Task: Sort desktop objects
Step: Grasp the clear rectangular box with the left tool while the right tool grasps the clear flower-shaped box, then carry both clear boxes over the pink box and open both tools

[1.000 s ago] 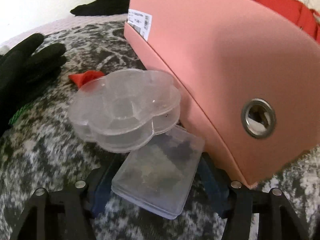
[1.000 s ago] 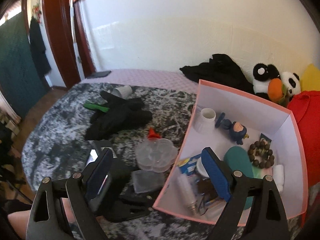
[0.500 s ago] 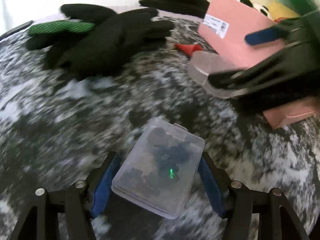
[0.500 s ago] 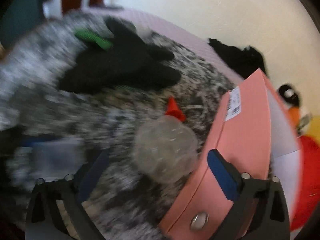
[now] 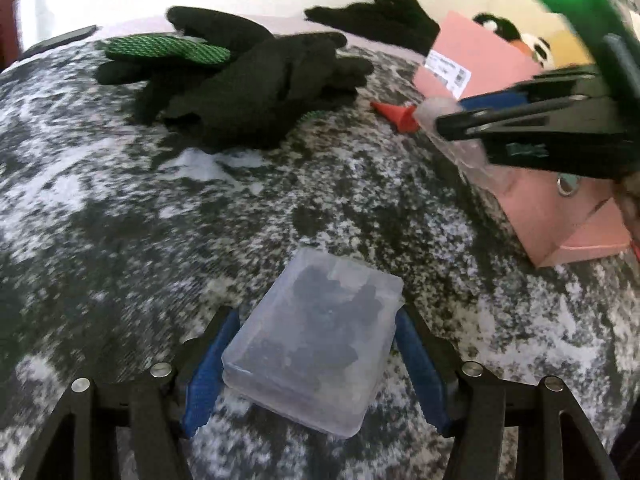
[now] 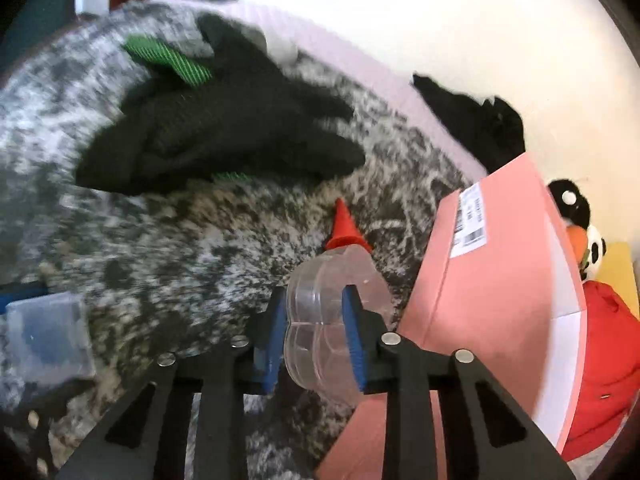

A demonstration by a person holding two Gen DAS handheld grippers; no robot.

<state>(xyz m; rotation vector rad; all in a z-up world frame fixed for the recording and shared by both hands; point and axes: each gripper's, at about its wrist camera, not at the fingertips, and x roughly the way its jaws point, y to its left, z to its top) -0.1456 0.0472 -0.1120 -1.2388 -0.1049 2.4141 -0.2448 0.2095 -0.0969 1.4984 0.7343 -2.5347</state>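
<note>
My left gripper (image 5: 316, 354) is shut on a clear rectangular plastic case (image 5: 316, 344) with dark contents and holds it over the mottled grey cloth (image 5: 160, 208). The case also shows at the left edge of the right wrist view (image 6: 44, 340). My right gripper (image 6: 314, 312) is shut on a clear flower-shaped plastic box (image 6: 328, 320) beside the pink box (image 6: 500, 300). The right gripper (image 5: 448, 124) also shows in the left wrist view, with the clear box (image 5: 472, 160) in it, in front of the pink box (image 5: 472, 64).
Black gloves with green cuffs (image 5: 248, 76) (image 6: 224, 128) lie on the cloth farther back. A small red cone (image 6: 344, 228) (image 5: 398, 114) lies by the pink box. Black fabric (image 6: 480, 124), panda toys (image 6: 576, 212) and a red garment (image 6: 604, 352) sit behind the box.
The right gripper came down from above the pink box and closed on the flower-shaped box. The left gripper carried the rectangular case away from the pink box.
</note>
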